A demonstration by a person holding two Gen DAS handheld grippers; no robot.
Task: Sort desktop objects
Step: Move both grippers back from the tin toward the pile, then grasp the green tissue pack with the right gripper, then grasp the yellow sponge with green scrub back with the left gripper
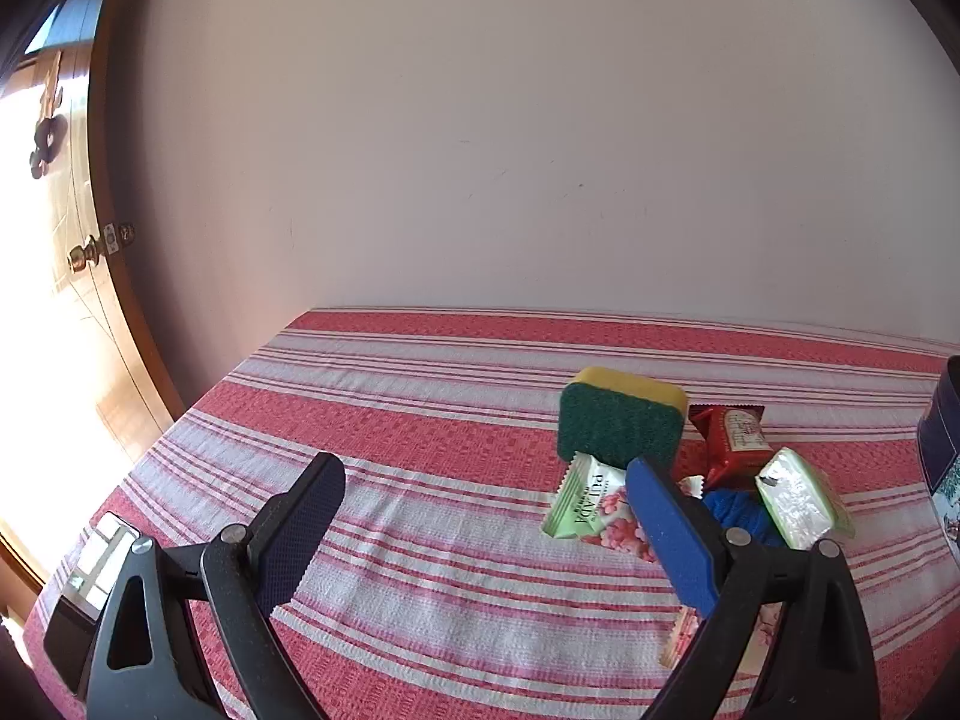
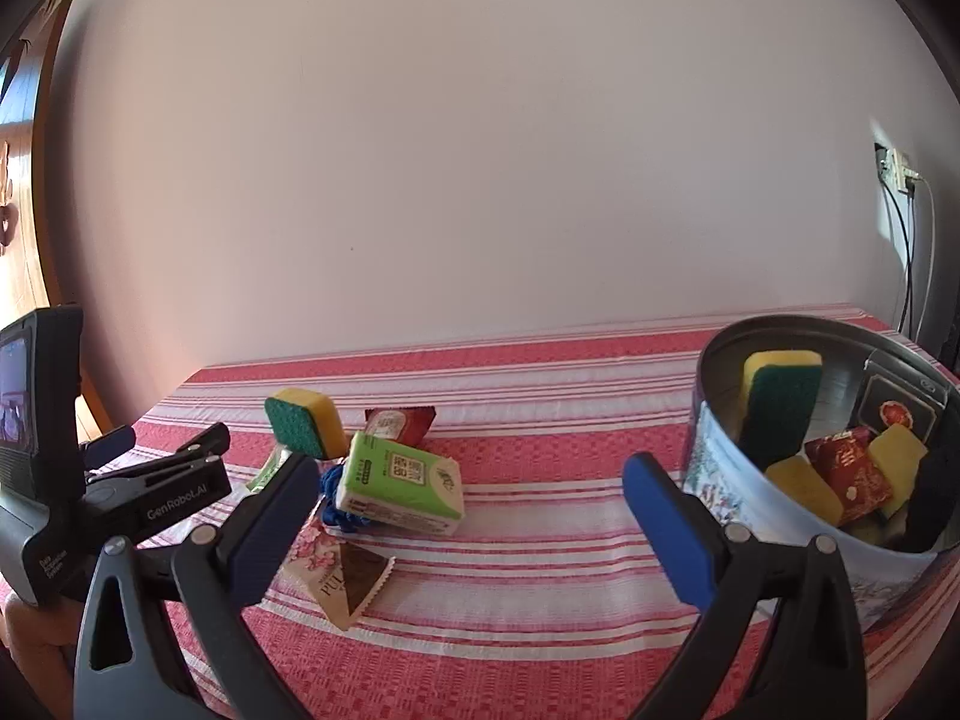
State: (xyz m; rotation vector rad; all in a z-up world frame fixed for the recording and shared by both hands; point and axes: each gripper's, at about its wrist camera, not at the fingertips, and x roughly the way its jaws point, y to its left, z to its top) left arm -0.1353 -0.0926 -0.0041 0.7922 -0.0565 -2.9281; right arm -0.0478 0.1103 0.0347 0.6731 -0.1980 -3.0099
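A pile lies on the striped cloth: a yellow-green sponge, a red snack packet, a green tissue pack, a blue cord under it, and flowered PULADA sachets. My left gripper is open and empty, just left of the pile; it also shows in the right wrist view. My right gripper is open and empty, between the pile and a round tin.
The tin holds sponges, a red packet and a dark box. Its edge shows at the right of the left wrist view. A wall stands behind the table; a door is at the left, wall cables at the right.
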